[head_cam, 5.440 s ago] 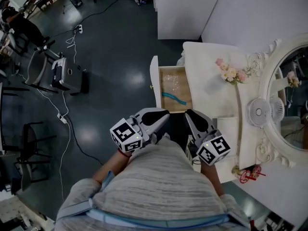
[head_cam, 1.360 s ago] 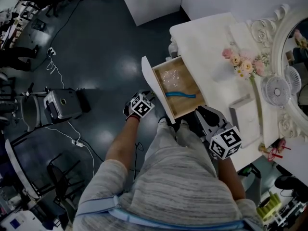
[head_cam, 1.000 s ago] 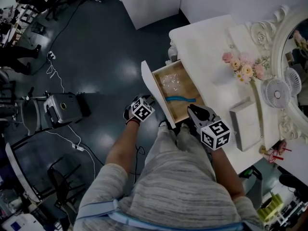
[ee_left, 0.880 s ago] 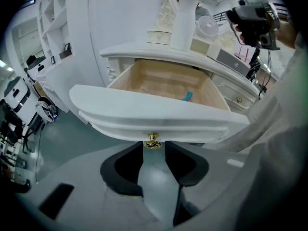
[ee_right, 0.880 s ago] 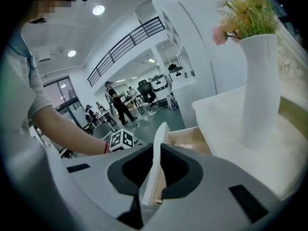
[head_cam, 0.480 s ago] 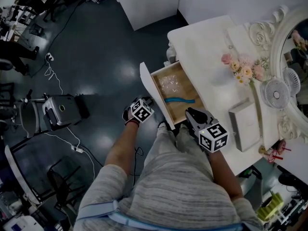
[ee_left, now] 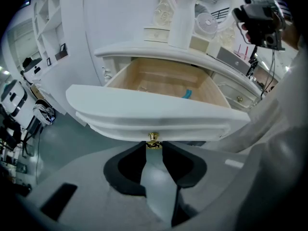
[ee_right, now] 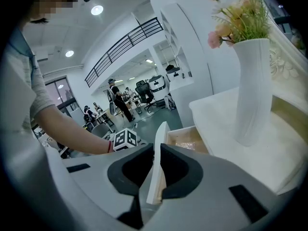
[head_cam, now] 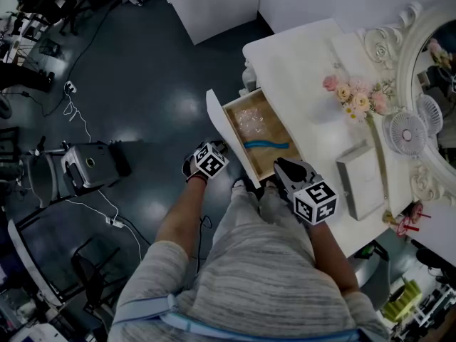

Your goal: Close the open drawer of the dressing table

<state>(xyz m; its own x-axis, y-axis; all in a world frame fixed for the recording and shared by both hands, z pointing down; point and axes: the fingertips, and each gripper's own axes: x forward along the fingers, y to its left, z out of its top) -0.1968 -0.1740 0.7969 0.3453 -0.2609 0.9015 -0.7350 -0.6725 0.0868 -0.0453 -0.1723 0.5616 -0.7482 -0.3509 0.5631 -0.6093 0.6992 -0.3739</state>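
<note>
Bare dark floor (head_cam: pixel 149 84) spreads left of the white dressing table (head_cam: pixel 299 59), whose drawer (ee_left: pixel 159 78) stands pulled out toward that open side w/ a blue strip (head_cam: pixel 266 145) lying inside. At the drawer front (ee_left: pixel 154 112), the left gripper (ee_left: pixel 153 147) has its jaws partway shut, tips pinching the gold knob (ee_left: pixel 153 139) at mid lower edge. The right gripper (ee_right: pixel 156 146), nearer the person, has its jaws closed on the panel's near end, one on each face. Far right, a white vase (ee_right: pixel 252 90) stands on the tabletop, apart from both grippers.
</note>
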